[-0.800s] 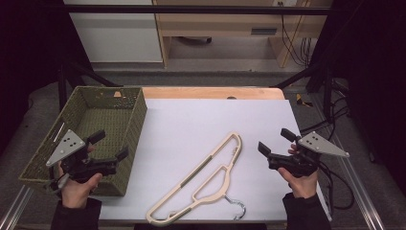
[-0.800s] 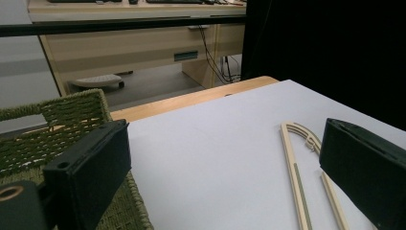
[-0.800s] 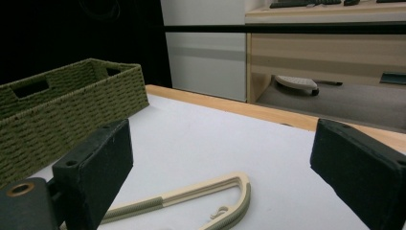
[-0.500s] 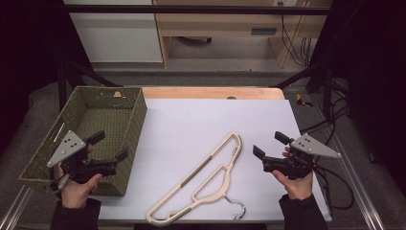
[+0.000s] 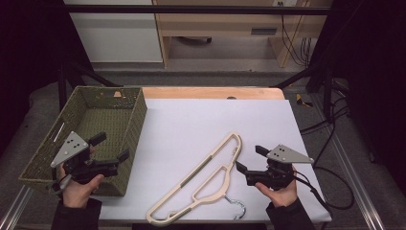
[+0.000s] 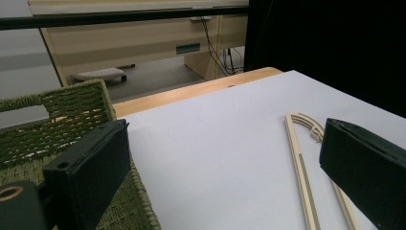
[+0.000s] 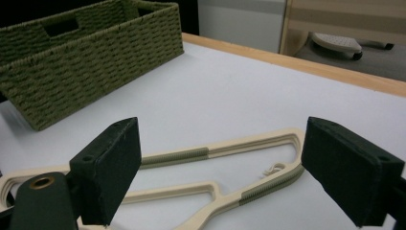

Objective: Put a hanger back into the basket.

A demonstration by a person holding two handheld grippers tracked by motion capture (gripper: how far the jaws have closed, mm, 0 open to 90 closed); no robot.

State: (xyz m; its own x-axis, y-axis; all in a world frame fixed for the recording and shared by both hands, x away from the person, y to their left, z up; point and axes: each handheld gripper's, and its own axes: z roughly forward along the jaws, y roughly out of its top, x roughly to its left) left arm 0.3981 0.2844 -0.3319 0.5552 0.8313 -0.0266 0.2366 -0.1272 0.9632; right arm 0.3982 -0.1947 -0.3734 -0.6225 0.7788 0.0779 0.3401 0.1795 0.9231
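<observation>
White sheeting is covering the table [image 5: 191, 120], with a strip of bare wood being left exposed along its far edge, and pale cabinets and loose cables are being seen on the floor beyond. At the table's left end a green woven basket [image 5: 81, 125] is being kept, nothing being seen on its floor. A cream hanger [image 5: 203, 179] with green grip strips and a metal hook is being left flat on the sheet, lying diagonally toward the near right. The left gripper [image 5: 109, 148] is being held over the basket's near right corner, its jaws being kept wide apart with nothing between them; in the left gripper view, one shoulder of the hanger is being framed well beyond the jaws. The right gripper [image 5: 249, 159] is being held just beside the hanger's right side, its jaws being spread wide and gripping nothing; in the right gripper view the hanger [image 7: 220, 165] is being seen lying on the sheet between and beyond the two pads, untouched.
</observation>
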